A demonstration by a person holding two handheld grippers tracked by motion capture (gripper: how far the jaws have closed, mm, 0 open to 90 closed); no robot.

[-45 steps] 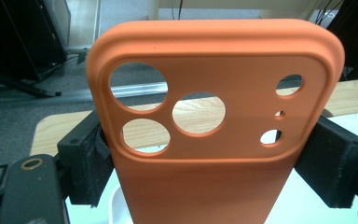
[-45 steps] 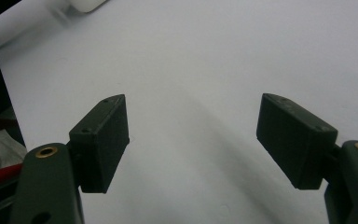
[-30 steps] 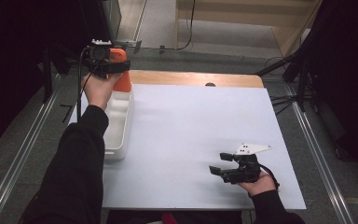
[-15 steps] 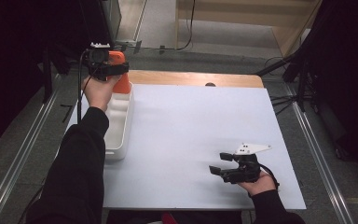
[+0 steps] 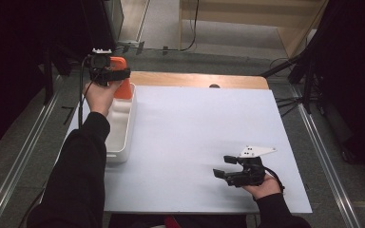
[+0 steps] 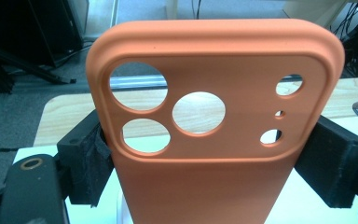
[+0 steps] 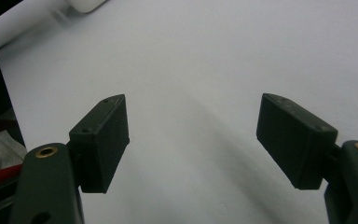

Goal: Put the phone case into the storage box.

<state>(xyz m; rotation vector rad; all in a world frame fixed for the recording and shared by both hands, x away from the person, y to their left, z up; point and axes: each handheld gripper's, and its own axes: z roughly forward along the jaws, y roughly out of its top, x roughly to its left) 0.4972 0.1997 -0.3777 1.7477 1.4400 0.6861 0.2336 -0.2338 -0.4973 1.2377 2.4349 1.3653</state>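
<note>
Gripping an orange phone case [image 6: 214,140] by its two long edges, the left gripper [image 5: 108,72] is raised above the far end of a white tray [image 5: 119,128] at the table's left margin. Case: soft matte material, rounded corners, raised lip round a recessed camera panel; three large round cut-outs and three smaller holes pierce that panel, the wooden table edge and the white surface showing through them. Held upright, camera end uppermost. Gripper pads [image 6: 86,158]: black, blocky, faintly textured, pinched against the case on either side.

Tray: white, smooth, long and rectangular with rounded rim and shallow moulded compartments; it lies along the left edge of the white table top [image 5: 195,142], which is flat, matte and plain, with a strip of pale wood [image 5: 195,80] at its far edge.

Right gripper [image 5: 230,166]: rests low on the near right part of the table top, well apart from the tray, a grey three-cornered plate on top. Jaws black, rectangular, spread wide with nothing between them.
</note>
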